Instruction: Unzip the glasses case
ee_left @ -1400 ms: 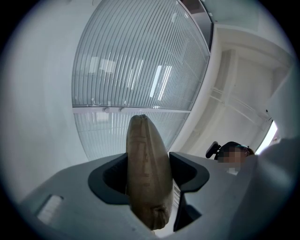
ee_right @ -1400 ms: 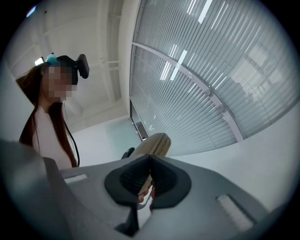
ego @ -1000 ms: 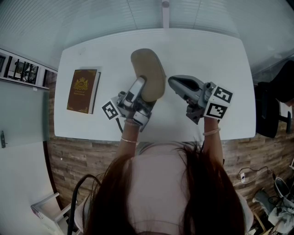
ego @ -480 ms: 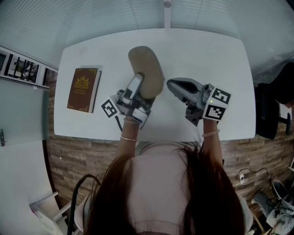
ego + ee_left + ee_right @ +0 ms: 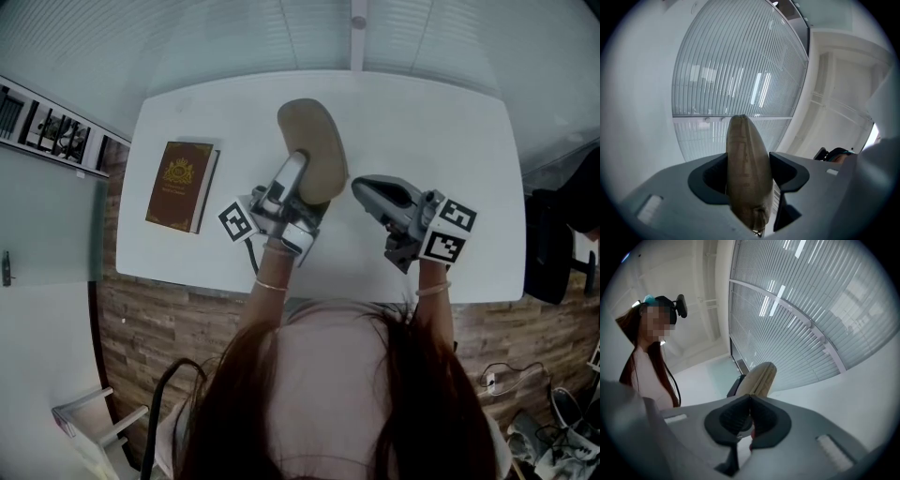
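A tan zipped glasses case (image 5: 314,150) is held up over the white table (image 5: 422,122), its long axis pointing away from me. My left gripper (image 5: 298,180) is shut on the case's near end. In the left gripper view the case (image 5: 745,159) stands edge-on, with a pad pressed against each side. My right gripper (image 5: 361,187) hangs just right of the case with its pads closed together. In the right gripper view (image 5: 750,401) the case (image 5: 759,378) shows just past the closed tips. Whether the tips touch it I cannot tell.
A brown book (image 5: 181,185) with a gold crest lies flat on the table's left side. A dark chair (image 5: 548,234) stands off the table's right edge. A shelf unit (image 5: 47,136) runs along the left wall.
The whole picture has shifted a little to the right with the head camera. Both grippers and the case keep their places over the table.
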### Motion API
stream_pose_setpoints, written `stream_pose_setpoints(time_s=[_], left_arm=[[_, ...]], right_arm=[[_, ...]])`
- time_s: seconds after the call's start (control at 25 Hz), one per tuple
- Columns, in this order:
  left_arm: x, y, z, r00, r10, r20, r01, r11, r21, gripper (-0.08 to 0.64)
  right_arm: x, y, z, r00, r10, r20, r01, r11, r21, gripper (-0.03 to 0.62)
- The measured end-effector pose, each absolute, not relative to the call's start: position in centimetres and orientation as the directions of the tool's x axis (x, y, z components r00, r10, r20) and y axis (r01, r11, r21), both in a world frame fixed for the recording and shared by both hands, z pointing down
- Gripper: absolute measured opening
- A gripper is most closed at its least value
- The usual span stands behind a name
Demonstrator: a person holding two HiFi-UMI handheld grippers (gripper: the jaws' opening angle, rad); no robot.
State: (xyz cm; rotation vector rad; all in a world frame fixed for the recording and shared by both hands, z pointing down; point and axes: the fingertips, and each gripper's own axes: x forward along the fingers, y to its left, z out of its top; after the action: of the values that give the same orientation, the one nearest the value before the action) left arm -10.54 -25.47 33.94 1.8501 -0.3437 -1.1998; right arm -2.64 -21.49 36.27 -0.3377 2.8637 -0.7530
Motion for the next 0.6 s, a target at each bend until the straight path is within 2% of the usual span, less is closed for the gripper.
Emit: stream_pose_setpoints(time_s=[0.6], left_arm=[[-10.85, -26.55, 34.12, 0.469, -0.662, -0.584, 0.208, -0.560, 0.802, 0.275]], right_arm=[[-3.22, -20.73, 37.04, -0.967, -0.241, -0.078, -0.168, 0.841, -0.515, 0.003]])
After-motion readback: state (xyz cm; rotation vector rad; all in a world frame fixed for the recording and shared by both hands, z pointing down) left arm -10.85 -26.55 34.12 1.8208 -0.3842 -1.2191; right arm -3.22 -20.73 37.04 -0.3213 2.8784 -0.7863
